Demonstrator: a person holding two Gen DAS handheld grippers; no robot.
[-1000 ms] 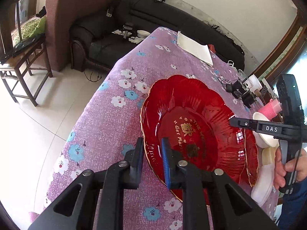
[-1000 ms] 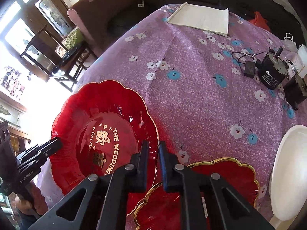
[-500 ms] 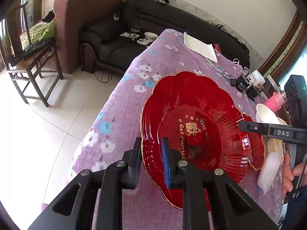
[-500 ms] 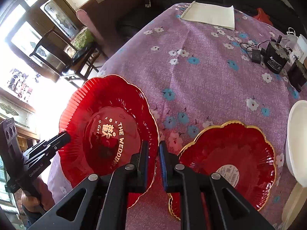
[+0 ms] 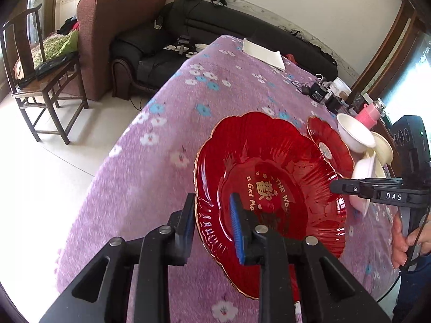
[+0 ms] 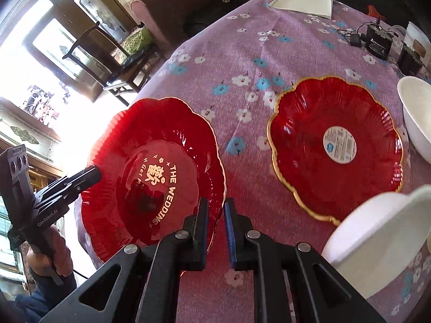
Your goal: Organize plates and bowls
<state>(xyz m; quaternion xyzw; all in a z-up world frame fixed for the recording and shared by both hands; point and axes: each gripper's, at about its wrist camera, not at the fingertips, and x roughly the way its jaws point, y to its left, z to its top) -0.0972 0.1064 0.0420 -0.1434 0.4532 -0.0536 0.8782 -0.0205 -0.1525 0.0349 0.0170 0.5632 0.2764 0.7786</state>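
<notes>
Right wrist: white bowl (image 6: 377,231) blurred, cropped.

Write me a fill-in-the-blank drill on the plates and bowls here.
On the large red plate, the lettering reads THE ____.
The smaller red plate has a rim edged in ____.
The bowl right of the smaller red plate is ____.
Missing words: WEDDING; gold; white.

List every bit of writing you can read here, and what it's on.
"THE WEDDING": gold, on the big red plate
"Get M…": same plate, rest hidden
"DAS": on the right gripper
"GenRobot.AI": on the left gripper
Round sticker on the second red plate: too small to read
Black box: label too small
</notes>
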